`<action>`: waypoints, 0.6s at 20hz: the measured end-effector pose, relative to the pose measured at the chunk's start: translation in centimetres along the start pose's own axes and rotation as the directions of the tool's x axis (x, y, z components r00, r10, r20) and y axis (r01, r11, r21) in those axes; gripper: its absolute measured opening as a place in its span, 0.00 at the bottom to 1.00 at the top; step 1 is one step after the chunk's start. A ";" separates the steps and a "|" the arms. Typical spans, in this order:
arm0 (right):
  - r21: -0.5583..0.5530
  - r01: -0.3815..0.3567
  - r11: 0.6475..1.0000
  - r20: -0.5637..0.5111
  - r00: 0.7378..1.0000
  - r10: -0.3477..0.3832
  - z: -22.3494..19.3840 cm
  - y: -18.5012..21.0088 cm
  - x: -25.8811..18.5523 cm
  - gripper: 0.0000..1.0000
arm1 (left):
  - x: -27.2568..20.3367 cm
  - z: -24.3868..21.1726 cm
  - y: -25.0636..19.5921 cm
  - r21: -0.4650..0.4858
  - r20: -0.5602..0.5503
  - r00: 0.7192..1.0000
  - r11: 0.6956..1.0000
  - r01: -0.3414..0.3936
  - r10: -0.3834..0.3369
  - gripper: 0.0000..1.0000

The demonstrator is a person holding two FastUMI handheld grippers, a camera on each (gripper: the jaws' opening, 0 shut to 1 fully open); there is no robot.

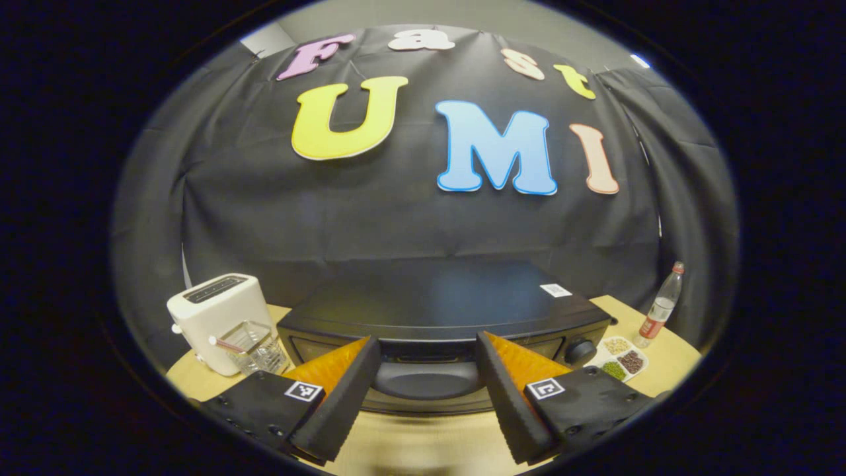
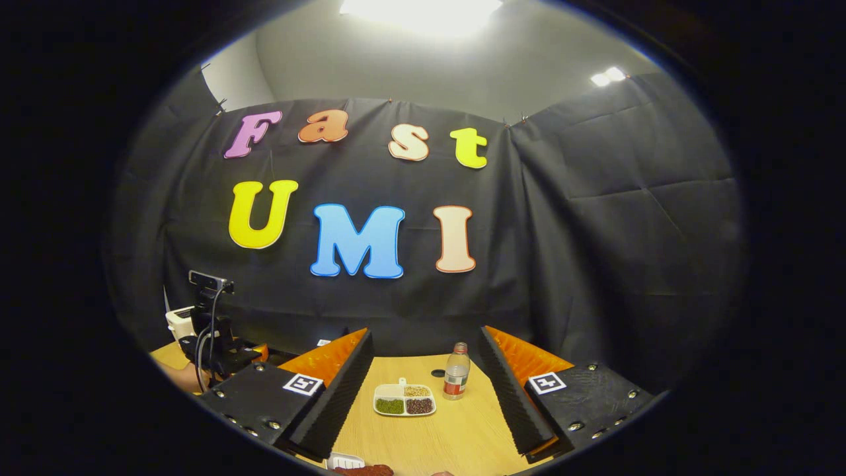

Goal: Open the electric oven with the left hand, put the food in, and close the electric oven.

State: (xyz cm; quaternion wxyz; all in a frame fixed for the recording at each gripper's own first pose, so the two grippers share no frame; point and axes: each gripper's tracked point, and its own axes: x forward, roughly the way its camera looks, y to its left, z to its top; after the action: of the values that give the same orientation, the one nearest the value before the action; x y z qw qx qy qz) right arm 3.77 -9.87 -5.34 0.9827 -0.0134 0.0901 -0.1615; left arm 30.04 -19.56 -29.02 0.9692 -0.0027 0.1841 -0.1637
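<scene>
— Left gripper (image 1: 428, 390)?
— Fingers spread wide, gripping nothing, levelled forward and low.
— And the right gripper (image 2: 423, 390)?
— Same (fingers well apart, nothing held between them), pointing ahead. At the far left of the right gripper view the other gripper's body shows, a hand (image 2: 177, 375) holding it.

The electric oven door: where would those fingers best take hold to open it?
Probably the handle, the wide bar across the door's front on the electric oven. Come straight in from the front: the open left gripper already straddles it, fingers either side.
</scene>
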 end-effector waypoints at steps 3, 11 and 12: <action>-0.006 -0.003 1.000 -0.001 1.000 0.003 0.1 0.1 0.2 0.97 | -0.4 -0.1 -0.2 0.008 0.008 1.000 1.000 0.006 -0.006 0.98; -0.021 -0.074 0.997 -0.002 0.997 0.074 0.2 1.2 -0.2 0.97 | -3.4 -1.6 -0.3 0.016 0.014 1.000 1.000 -0.016 0.015 0.98; -0.024 -0.081 0.996 0.000 0.997 0.081 0.1 1.3 -0.2 0.97 | -3.8 -1.7 -0.3 0.012 0.011 1.000 1.000 -0.017 0.017 0.98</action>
State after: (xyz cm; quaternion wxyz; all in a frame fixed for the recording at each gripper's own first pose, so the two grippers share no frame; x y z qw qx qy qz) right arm 4.03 -8.59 -5.24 0.9882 -0.0215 0.0919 -0.1203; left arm 25.99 -18.54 -29.28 0.9715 0.0039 0.1778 -0.1564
